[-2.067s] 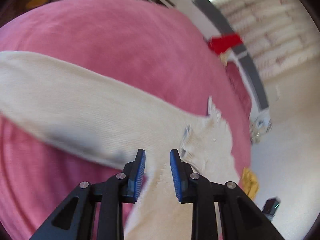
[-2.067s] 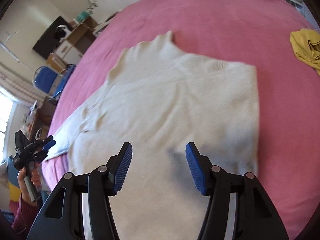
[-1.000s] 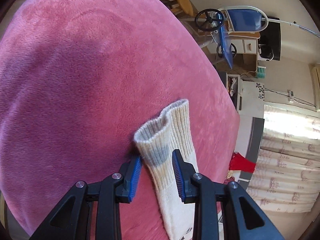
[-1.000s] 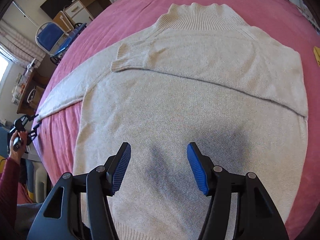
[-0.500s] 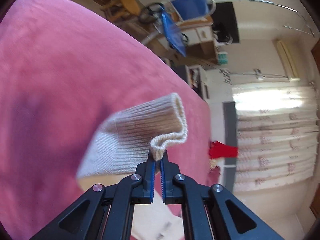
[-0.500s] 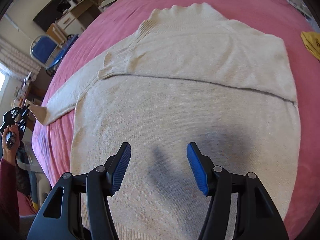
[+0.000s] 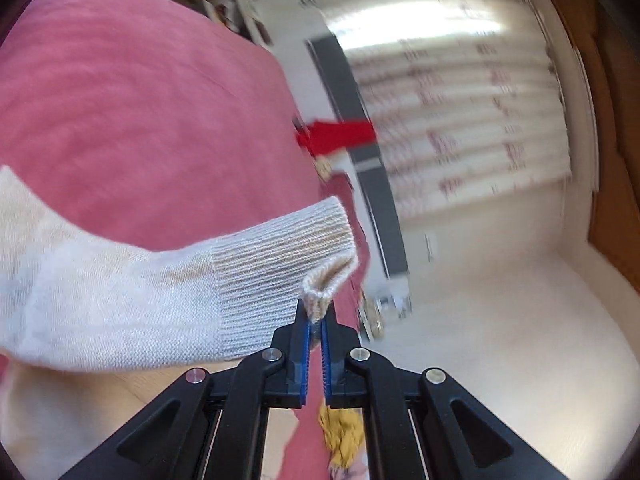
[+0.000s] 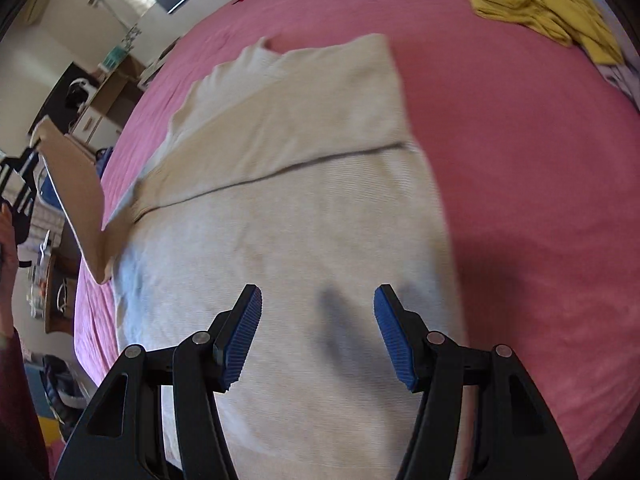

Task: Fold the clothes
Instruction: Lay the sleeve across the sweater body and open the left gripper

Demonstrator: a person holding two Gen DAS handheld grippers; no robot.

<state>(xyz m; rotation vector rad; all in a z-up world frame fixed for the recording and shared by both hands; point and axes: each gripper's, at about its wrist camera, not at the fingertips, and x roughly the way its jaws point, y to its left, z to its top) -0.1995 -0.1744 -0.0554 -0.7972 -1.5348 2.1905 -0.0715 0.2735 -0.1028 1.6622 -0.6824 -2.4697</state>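
Observation:
A cream knit sweater [image 8: 288,216] lies flat on the pink bed [image 8: 520,160], one sleeve folded across its chest. My left gripper [image 7: 315,316] is shut on the ribbed cuff [image 7: 280,268] of the other sleeve and holds it in the air above the bed. In the right wrist view that lifted sleeve [image 8: 76,192] hangs at the far left, off the sweater's left edge. My right gripper [image 8: 318,332] is open and empty, hovering over the sweater's lower body.
A yellow garment [image 8: 548,12] lies crumpled at the bed's far right; it also shows in the left wrist view [image 7: 344,436]. A red cloth [image 7: 336,136] sits at the bed's far end. Furniture and a blue chair [image 8: 48,192] stand left of the bed.
My left gripper closed on the sleeve cuff, lifted it off the bed and swung it toward the sweater's body. My right gripper stayed open and drifted slightly over the sweater.

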